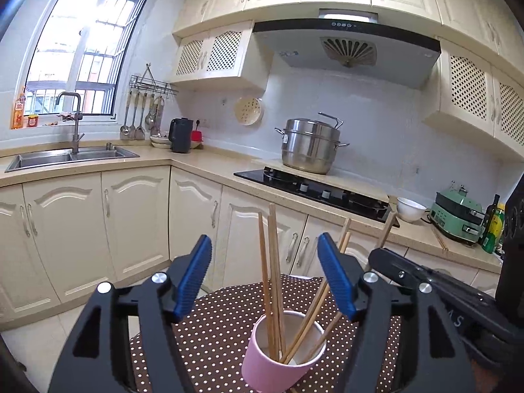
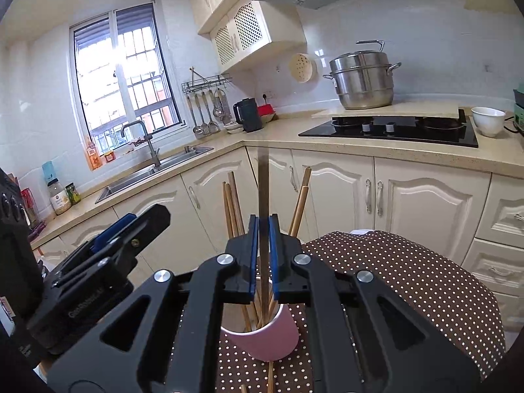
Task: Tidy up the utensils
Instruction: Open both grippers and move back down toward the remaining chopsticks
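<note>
A pink cup [image 1: 278,357] stands on a brown polka-dot cloth [image 1: 213,327] and holds several wooden chopsticks [image 1: 273,278]. My left gripper [image 1: 265,262] is open, its blue fingers on either side above the cup, holding nothing. In the right wrist view my right gripper [image 2: 263,229] is shut on a dark upright chopstick [image 2: 263,180], directly above the pink cup [image 2: 265,340]. Its lower end reaches into the cup among the other chopsticks [image 2: 234,206]. A loose chopstick [image 2: 270,376] lies on the cloth in front of the cup.
The cloth covers a round stool or table [image 2: 409,281] beside cream cabinets. On the counter behind are a hob [image 2: 393,129], a steel steamer pot [image 2: 362,78], a white bowl [image 2: 488,120], a kettle [image 2: 249,114] and a sink [image 2: 154,172]. The left gripper's body [image 2: 98,262] sits close on the left.
</note>
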A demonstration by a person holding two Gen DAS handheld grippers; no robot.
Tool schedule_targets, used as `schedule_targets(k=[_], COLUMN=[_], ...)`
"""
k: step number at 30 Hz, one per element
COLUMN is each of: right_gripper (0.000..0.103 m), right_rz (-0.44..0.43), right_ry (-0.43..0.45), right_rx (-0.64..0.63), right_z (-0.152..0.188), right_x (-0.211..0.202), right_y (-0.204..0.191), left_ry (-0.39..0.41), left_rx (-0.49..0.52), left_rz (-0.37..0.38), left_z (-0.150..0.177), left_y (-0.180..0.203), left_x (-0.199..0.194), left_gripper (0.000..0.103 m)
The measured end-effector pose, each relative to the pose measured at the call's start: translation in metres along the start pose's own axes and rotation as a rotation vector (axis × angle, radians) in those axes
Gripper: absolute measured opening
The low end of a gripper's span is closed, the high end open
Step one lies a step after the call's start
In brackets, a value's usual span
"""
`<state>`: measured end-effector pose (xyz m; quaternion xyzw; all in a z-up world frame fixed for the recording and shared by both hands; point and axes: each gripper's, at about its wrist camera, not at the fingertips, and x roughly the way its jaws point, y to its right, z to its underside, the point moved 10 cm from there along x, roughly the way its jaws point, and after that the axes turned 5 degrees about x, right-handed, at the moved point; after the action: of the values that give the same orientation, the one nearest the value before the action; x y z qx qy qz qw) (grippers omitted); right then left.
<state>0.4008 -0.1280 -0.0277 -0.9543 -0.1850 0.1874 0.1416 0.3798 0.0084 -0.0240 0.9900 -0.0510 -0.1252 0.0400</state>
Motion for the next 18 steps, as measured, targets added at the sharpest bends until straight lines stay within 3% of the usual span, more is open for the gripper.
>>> schedule_targets(k=[1, 3, 4, 11, 18], right_gripper=[0.017, 0.046, 0.050, 0.050, 0.050], right_rz=[0.003, 0.004, 0.006, 0.019, 0.053], right_ry=[0.003, 0.020, 0.035, 0.053, -0.036], right_rx=[0.000, 0.002, 0.003, -0.008, -0.037], right_z=[-0.001, -0.003, -0.005, -0.010, 0.015], right_x=[-0.002, -0.009, -0.015, -0.047, -0.064], right_y=[0.000, -0.001, -0.002, -0.005, -0.001], left_ry=[0.000, 0.002, 0.004, 0.004, -0.112], left_rx=[-0.002, -0.011, -0.019, -0.029, -0.020], left_rz=[0.000, 0.003, 0.002, -0.001, 0.003], left_z=[-0.001, -0.005, -0.007, -0.016, 0.005], left_y=[0.000, -0.002, -0.003, -0.007, -0.007], left_x=[-0.003, -0.010, -0.015, -0.047, -0.064], left_gripper=[0.066, 0.069, 0.071, 0.073, 0.074])
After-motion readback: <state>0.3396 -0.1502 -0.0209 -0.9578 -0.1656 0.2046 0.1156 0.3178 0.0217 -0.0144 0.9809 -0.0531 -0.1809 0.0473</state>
